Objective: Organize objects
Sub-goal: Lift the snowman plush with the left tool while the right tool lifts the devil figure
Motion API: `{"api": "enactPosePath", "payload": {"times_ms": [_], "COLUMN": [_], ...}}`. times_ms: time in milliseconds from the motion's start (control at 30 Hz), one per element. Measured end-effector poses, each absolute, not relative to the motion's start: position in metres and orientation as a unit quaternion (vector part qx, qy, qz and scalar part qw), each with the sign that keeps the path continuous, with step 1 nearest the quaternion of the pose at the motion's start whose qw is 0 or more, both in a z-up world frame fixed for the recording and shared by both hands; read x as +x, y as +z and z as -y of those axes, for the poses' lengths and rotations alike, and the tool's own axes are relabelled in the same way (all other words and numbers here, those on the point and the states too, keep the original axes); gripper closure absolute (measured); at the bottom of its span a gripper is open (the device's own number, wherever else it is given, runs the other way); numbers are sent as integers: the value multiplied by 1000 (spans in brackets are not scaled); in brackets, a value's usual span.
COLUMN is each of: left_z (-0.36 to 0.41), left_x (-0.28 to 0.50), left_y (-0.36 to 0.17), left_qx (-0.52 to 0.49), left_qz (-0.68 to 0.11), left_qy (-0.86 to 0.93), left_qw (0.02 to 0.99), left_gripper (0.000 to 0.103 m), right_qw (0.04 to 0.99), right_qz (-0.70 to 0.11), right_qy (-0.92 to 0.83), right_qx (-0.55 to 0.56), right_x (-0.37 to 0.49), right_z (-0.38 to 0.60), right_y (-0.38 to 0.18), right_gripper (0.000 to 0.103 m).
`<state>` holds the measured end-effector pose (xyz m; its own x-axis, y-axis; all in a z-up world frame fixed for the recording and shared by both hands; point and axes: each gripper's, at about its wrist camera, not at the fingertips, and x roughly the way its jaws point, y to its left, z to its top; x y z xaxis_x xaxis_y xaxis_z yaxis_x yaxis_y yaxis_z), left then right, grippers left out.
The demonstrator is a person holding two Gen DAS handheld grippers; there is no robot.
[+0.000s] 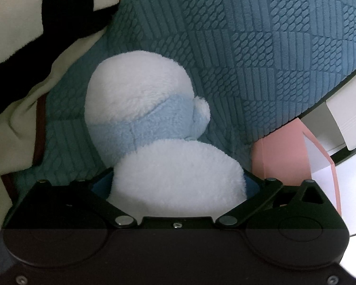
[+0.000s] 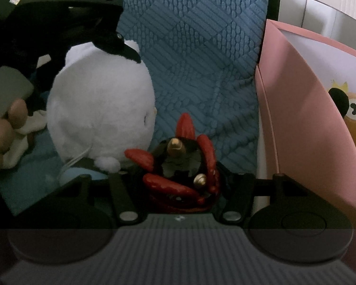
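Plush toy (image 1: 144, 118), white with a pale blue band, sits on the teal quilted cover (image 1: 249, 47) and fills the left wrist view; we see its lower white bulge between the arms of the left gripper (image 1: 178, 190). That tool stands wide, but its fingertips are hidden behind the fleece, so we cannot tell whether the pads press on the toy. A cream and black blanket (image 1: 16, 47) lies at the left of that view, and a pink box (image 1: 282, 152) stands at the right, against the cover's edge. From the right wrist view we note the same plush (image 2: 99, 109) to the left, with the black body of the left gripper (image 2: 83, 23) over its top and a person's fingers (image 2: 9, 118) at the far left edge. In the right gripper (image 2: 182, 185) we find a small ornament of red chilli shapes with gold bells (image 2: 182, 166); the jaws stand at a middling width and appear closed on its dark red base. The ornament touches the plush on its left side. The pink box (image 2: 303, 118), just right of it, has a cartoon bear picture (image 2: 353, 114) on its face.
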<state>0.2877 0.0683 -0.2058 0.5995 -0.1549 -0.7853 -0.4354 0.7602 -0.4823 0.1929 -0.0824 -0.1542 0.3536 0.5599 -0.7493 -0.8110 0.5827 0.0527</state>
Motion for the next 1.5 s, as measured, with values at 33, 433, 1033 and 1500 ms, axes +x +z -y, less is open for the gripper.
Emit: {"api": "enactPosePath", "payload": {"times_ms": [33,433,1033,1500], "left_z": [-68,-65,-40,-45], "left_x": [287,262,224,222], "left_y": [-204,-180,-164,-148], "left_qx": [-335,-334,-285,-312], "left_qz": [-438,-440,-464,-488], "left_qy": [85,60,54,69], "left_qw": [830,832,837,813], "left_gripper": [6,13,13,13], "right_qw": [806,810,794,788], "right_qz": [-376,-373,-384,-399], "right_qy": [425,425,437,446], "right_qx": [-167,-155,-176,-146], "right_x": [192,185,165,182], "right_z": [83,92,111,124], "right_y": [-154,-141,-131,-96], "right_gripper": [42,43,43,43]}}
